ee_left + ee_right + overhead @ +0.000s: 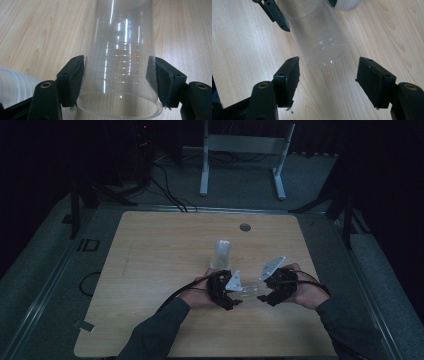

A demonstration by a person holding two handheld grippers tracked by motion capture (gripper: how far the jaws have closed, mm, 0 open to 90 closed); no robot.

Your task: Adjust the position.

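Clear plastic cup, ribbed with moulded rings along its wall, is clamped between the jaws of the left gripper, whose pads press on both sides of the wall near the open rim. No brand, label or printed writing can be read on the cup from any view; the horizontal rings are the sole markings.

From the high view, the left gripper and the right gripper face each other near the front edge of the wooden table, with the held cup lying sideways between them, above the tabletop. The right gripper view shows the cup's closed base pointing toward the right gripper, whose jaws stand apart on either side, not touching it.

A second stack of clear cups stands upside down on the table just behind the left hand; its ribbed edge appears at the lower left of the left gripper view. Faint lettering resembling "ID" is marked on the floor beside the table's left edge.
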